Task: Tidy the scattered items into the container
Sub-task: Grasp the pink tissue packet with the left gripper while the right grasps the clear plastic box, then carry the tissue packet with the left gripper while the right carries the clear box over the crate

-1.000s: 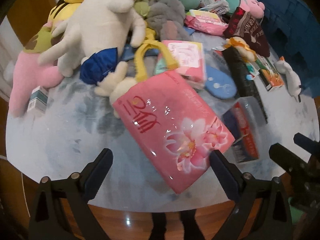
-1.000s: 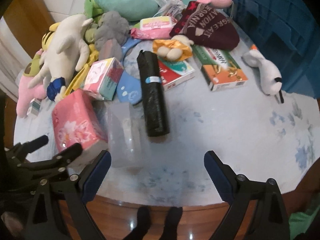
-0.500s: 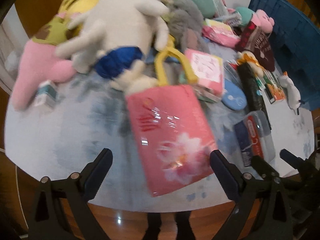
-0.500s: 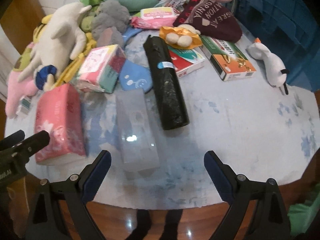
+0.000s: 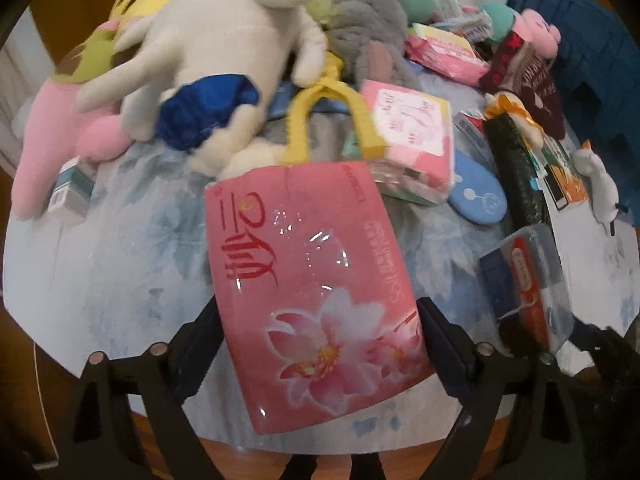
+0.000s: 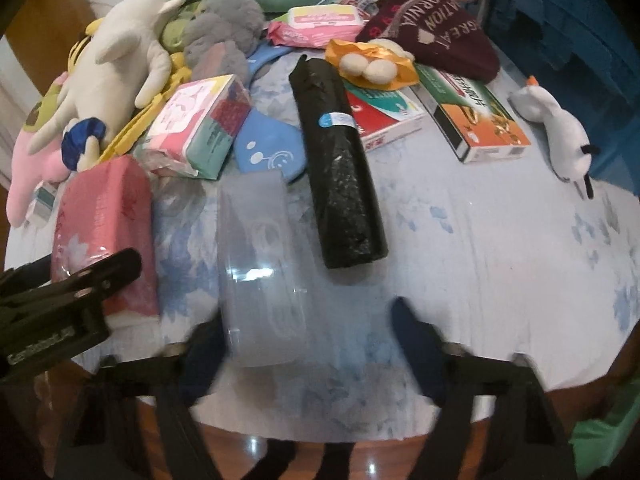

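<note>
Left wrist view: the left gripper [image 5: 316, 340] has its jaws spread wide on either side of the glossy pink plastic-wrapped tissue pack printed with flowers [image 5: 308, 292], which fills the lower centre of the frame on the pale blue floral tablecloth [image 5: 120, 248]. The fingers look close to the pack's 2 long edges; contact cannot be confirmed. The pack looks light and squashy, and its film wrap is likely slippery, so a firm squeeze across the narrow width should suit. The dark blue plastic crate [image 5: 592, 40] sits at the upper right.

Right wrist view: the right gripper [image 6: 304, 344] is also wide open, its left finger beside the clear rigid plastic box [image 6: 260, 272] at lower centre. That box probably handles stiff, smooth and light; gripping across its short sides seems safest. The black roll of bin bags [image 6: 336, 168] lies just right of it, and the crate [image 6: 580, 20] is at the upper right.
</note>
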